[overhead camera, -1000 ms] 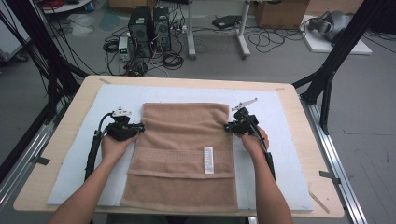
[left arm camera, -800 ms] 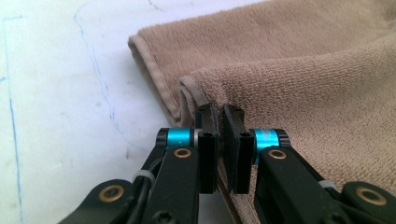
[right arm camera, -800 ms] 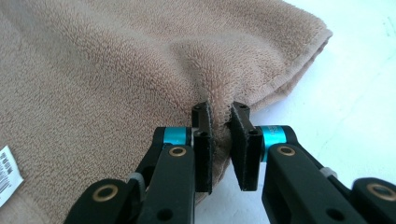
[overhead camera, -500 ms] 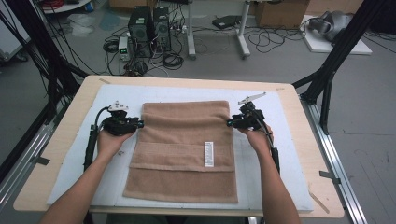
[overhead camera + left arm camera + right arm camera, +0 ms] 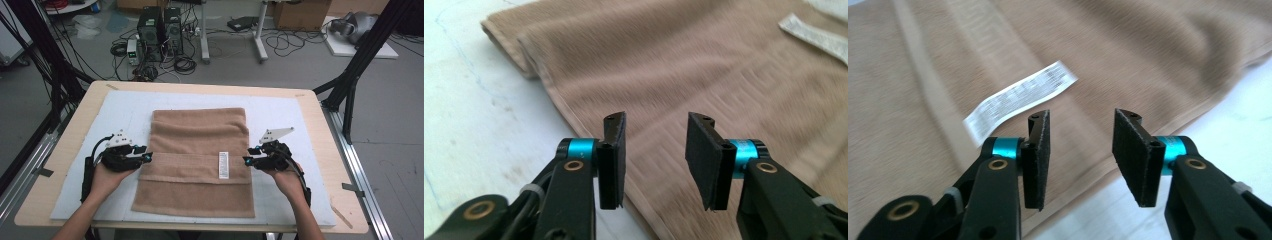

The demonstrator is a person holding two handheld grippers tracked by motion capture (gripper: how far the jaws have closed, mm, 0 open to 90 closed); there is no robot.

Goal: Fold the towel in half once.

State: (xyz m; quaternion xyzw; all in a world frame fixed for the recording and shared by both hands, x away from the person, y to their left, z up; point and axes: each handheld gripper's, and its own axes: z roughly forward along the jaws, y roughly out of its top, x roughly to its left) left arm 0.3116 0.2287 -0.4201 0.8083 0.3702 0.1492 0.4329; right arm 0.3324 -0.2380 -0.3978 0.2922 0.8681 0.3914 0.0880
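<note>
**Operator:** Report the condition of the towel point(image 5: 197, 160).

**Technician:** The towel lies flat at the centre of the high view, on the pale mat point(image 5: 280, 120) that covers the table point(image 5: 320, 107). One fold appears complete: a doubled layer runs from the upper edge down to a straight horizontal hem across the middle of the frame. A single layer extends below that hem toward the bottom of the frame. A white label point(image 5: 223, 165) sits on the cloth right of centre, across the hem line. The fabric is tan terry, with a woven band visible in the left gripper view.

**Operator:** State of the grippers?

**Technician:** The left gripper point(image 5: 148, 157) sits at the left edge of the towel, level with the hem. Its jaws have just been opening and stand apart, with nothing clamped; in the left gripper view the pads point(image 5: 614, 160) hover over the cloth edge. The right gripper point(image 5: 246, 160) mirrors it at the right edge, near the label. Its jaws have eased slightly inward yet stand apart, with nothing between them.

**Operator:** Remaining work?

**Technician:** Judged from the layout, at least one more fold remains. The towel is released and each gripper needs a fresh hold on an edge.
</note>
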